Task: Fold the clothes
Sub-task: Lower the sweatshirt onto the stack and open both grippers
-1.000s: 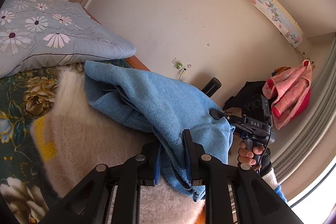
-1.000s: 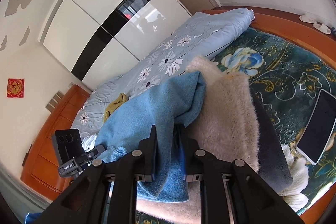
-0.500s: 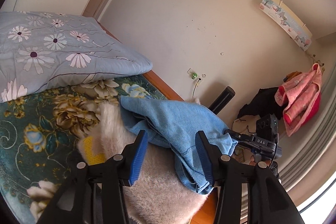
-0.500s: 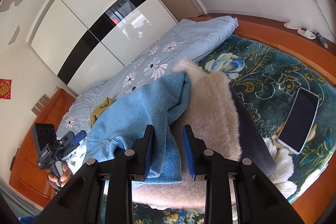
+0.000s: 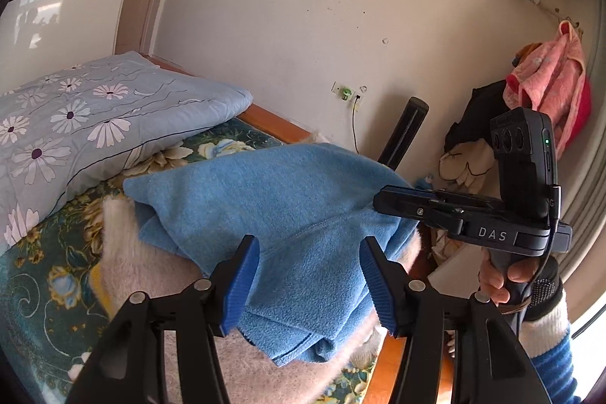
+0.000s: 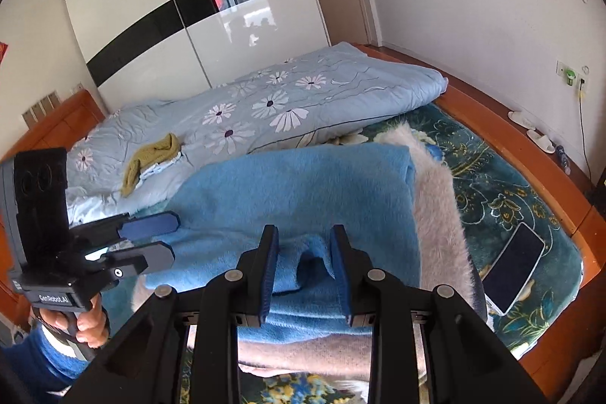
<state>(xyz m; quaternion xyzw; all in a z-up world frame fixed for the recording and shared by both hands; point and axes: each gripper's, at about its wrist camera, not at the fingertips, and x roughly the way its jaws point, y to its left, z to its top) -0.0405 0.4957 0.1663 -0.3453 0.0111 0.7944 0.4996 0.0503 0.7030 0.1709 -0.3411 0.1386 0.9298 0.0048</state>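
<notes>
A blue fleece garment (image 5: 288,214) is seen lying folded on top of a fluffy cream-white garment (image 6: 435,211), and both are spread on the bed, on a dark green blanket with a flower pattern (image 6: 503,177). The left gripper (image 5: 308,275) is held just above the near edge of the blue garment; its jaws are spread wide and nothing is gripped between them. The right gripper (image 6: 303,264) is placed over the opposite edge of the same garment, its jaws also parted, with a small raised fold of blue cloth seen between them, not pinched. In the left wrist view the right gripper is held by a hand (image 5: 507,275) in a white and blue sleeve. A light blue quilt with daisies (image 6: 288,101) is lying behind the clothes, and a phone (image 6: 515,267) is resting on the blanket beside the cream garment.
</notes>
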